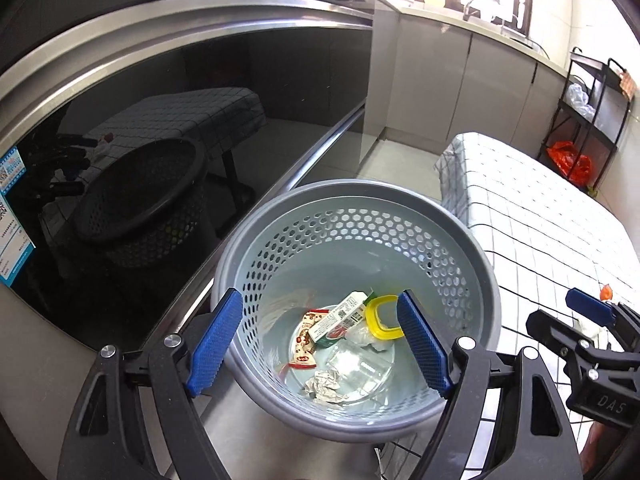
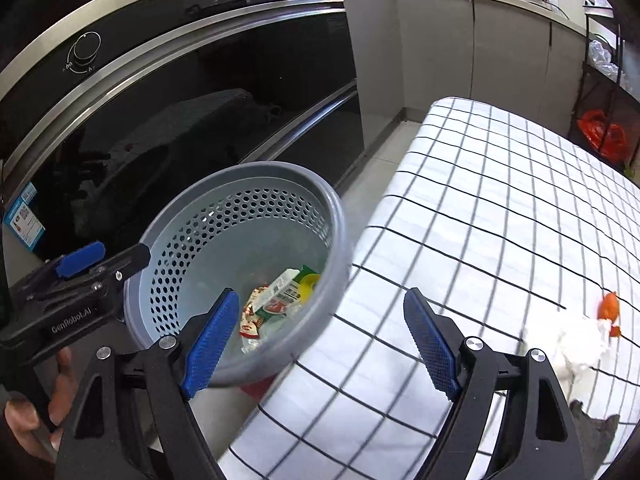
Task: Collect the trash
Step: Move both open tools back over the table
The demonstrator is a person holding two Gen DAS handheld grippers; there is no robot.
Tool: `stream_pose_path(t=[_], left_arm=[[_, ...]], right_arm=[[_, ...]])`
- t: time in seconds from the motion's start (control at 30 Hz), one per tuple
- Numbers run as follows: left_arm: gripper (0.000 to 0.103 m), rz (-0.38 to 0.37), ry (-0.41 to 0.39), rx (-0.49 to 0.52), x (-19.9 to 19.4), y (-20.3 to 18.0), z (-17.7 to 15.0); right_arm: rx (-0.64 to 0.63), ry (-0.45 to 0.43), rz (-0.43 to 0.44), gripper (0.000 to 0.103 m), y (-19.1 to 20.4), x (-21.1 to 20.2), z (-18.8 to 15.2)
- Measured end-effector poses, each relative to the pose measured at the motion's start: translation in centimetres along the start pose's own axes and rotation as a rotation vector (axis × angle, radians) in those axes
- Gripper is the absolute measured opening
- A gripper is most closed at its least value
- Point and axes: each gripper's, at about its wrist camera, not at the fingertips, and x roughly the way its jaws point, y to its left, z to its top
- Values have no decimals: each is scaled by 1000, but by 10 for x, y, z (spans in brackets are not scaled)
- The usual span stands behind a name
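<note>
A grey perforated waste basket point(image 1: 476, 264) stands on the floor beside the table; it also shows in the right wrist view point(image 2: 340, 232). Inside lie a red-and-white wrapper point(image 1: 304, 346), a small carton point(image 1: 340, 318), a yellow ring point(image 1: 382, 318), crumpled paper point(image 1: 324, 386) and clear plastic. My left gripper point(image 1: 320, 344) is open and empty above the basket's mouth. My right gripper point(image 2: 320, 344) is open and empty over the basket's rim and the table edge. A crumpled white tissue point(image 2: 572, 344) with orange scraps point(image 2: 609, 306) lies on the checked tablecloth point(image 2: 480, 200), right of the right gripper.
A black glass oven front point(image 2: 200, 100) with steel trim stands close behind the basket. Grey cabinets point(image 1: 440, 80) run along the back. A black shelf rack with an orange bag point(image 1: 570, 160) stands at the far right. The right gripper shows in the left wrist view point(image 1: 588, 320).
</note>
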Motion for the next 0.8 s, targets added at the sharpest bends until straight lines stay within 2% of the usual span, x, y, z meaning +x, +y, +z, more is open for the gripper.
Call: stream_pose_path(t=[0.33,0.63,0.8], left_arm=[[80,-62,-34,68,-31,-42,-15],[82,-157,-60,138,-61,-101,-30],[82,-205,-59,169,-66,-143,-34]], right_arm=[[49,-50,-82,80,-42,-59,-41],[115,-78,-204,80,-118,-117,-81],[173,-70,-230,80,-164,-135,-103]])
